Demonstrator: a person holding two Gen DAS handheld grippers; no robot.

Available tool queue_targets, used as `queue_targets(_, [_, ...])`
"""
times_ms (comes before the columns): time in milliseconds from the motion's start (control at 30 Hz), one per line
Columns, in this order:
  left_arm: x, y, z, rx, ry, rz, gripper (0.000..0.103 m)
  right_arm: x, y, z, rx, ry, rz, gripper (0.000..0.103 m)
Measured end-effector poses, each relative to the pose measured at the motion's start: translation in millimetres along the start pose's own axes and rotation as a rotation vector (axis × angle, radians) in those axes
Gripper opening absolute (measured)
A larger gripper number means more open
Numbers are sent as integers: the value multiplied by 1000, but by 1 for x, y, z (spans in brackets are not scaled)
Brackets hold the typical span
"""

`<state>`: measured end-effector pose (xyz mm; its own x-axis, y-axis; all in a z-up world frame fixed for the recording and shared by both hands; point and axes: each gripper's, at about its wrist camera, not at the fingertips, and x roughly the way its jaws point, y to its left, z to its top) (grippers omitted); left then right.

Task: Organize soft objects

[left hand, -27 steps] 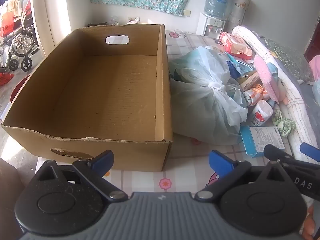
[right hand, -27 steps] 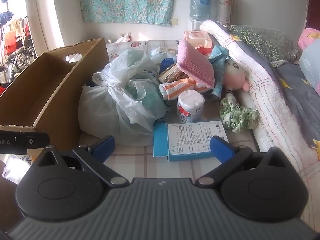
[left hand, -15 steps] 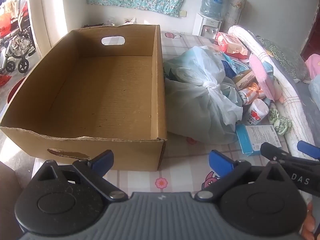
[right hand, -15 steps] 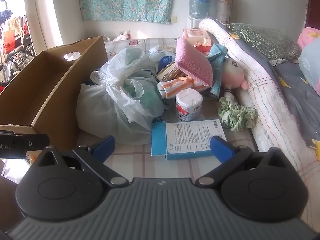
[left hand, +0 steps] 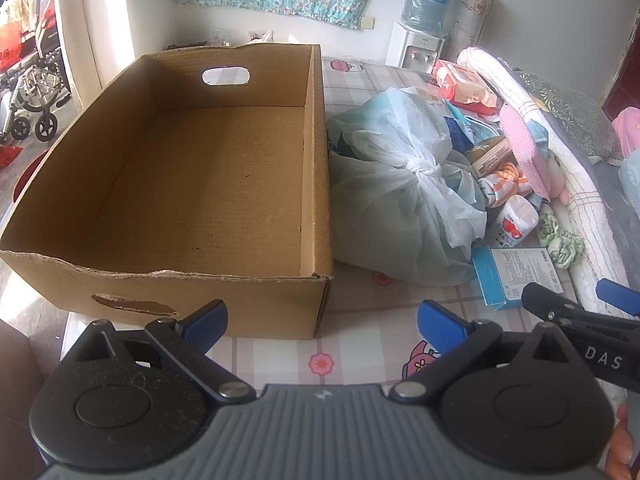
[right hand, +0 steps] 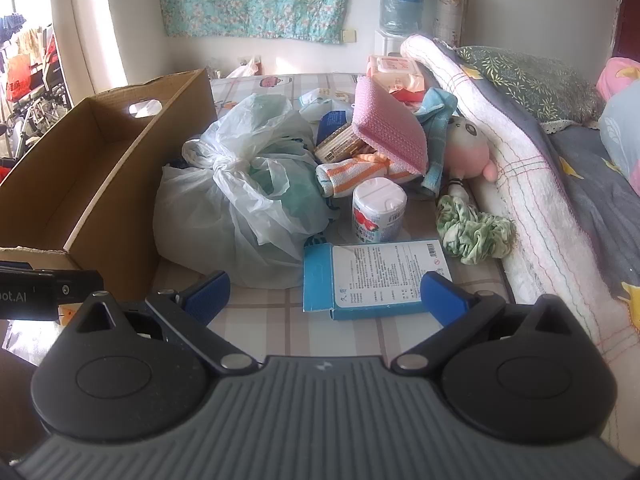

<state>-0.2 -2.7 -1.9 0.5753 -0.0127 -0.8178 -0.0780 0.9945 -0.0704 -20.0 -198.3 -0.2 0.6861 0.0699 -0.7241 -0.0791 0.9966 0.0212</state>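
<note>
An empty cardboard box stands on the bed at the left; it also shows in the right wrist view. Right of it lies a knotted plastic bag, also in the left wrist view. Behind it are a pink sponge cloth, a striped towel, a plush doll and a green scrunchie. My left gripper is open and empty in front of the box's near corner. My right gripper is open and empty just before a blue carton.
A white canister stands behind the blue carton. A rolled white blanket runs along the right side. Wet-wipe packs lie at the back. A water dispenser stands by the wall, a wheelchair at far left.
Both grippers have drifted slightly back and left, so the box and pile sit a little farther right in view. Both stay open and empty.
</note>
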Motion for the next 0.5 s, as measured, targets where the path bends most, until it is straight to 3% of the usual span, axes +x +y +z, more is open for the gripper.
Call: queue_targets(500, [1,2,1,-8,5,1,102,-1,3,2,-12,0,2,102])
